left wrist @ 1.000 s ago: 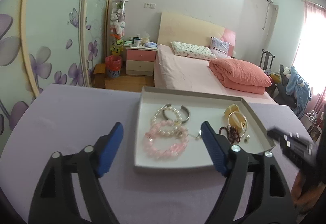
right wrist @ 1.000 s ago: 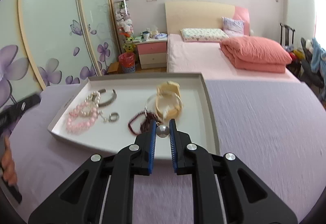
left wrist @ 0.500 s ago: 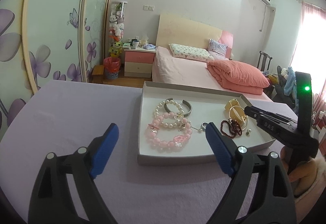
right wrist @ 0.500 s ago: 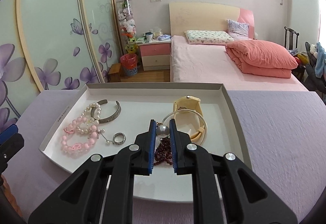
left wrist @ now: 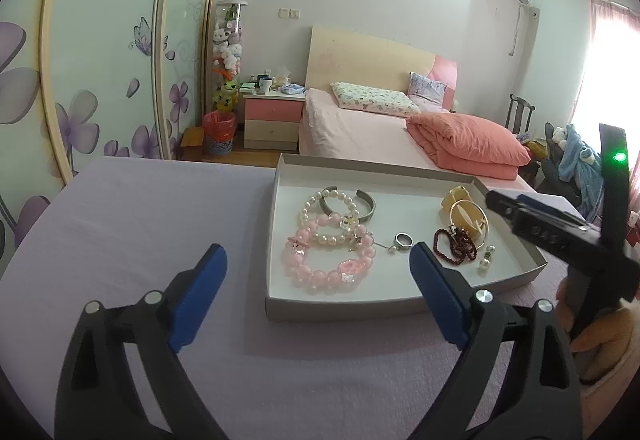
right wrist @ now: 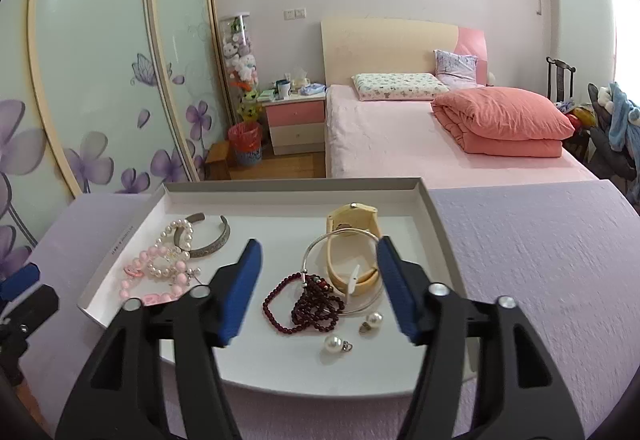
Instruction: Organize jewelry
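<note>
Going left to right, the left gripper (left wrist: 316, 272) is hanging spread and empty over the purple cloth (left wrist: 140, 208) beside the tray (right wrist: 438, 216), while the right gripper (right wrist: 318, 280), which a second ago was pinching a pearl earring (right wrist: 334, 344), is now standing wide open with that earring lying on the tray floor next to its twin (right wrist: 372, 319) (so I am judging this piece as placed). Small print is running along the tray's left rim, but it is too tiny to read.
</note>
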`<state>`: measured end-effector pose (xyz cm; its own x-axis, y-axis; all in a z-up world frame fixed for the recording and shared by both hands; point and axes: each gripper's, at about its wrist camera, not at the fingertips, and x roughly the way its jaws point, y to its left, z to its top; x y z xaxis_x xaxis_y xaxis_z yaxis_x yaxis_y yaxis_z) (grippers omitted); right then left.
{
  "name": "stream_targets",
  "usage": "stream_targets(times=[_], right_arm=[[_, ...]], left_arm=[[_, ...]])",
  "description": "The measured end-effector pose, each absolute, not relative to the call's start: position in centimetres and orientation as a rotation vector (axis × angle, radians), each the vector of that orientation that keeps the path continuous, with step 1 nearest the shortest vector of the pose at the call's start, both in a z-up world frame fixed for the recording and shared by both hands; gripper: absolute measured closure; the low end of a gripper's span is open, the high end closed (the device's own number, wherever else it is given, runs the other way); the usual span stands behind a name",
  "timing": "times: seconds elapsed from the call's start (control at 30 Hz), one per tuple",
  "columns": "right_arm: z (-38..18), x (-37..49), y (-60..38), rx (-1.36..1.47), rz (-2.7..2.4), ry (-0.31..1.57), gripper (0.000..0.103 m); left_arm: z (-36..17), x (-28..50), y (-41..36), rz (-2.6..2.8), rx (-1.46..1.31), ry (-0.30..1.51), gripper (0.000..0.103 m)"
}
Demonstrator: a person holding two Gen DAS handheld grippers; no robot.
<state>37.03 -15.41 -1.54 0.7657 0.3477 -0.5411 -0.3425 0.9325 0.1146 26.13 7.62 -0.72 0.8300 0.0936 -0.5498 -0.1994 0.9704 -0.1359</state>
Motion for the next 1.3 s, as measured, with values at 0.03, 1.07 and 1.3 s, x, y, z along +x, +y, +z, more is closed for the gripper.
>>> stream_targets(times=[0.03, 1.07, 1.3], right_arm=[[-1.4, 37.0, -15.6, 0.010, 0.373, 0.585, 0.030], [-1.3, 27.3, -18.0, 0.023, 0.387, 0.477, 0.002], [-1.3, 26.7, -18.6, 0.037, 0.378, 0.421, 0.002]], left_arm=[[-0.8, 26.2, 7.6, 0.156, -0.191, 0.575, 0.010], [0.6, 19.5, 5.1, 0.116, -0.185, 0.455, 0.004], [0.7, 19.1, 4.9, 0.119, -0.163, 0.414, 0.004]])
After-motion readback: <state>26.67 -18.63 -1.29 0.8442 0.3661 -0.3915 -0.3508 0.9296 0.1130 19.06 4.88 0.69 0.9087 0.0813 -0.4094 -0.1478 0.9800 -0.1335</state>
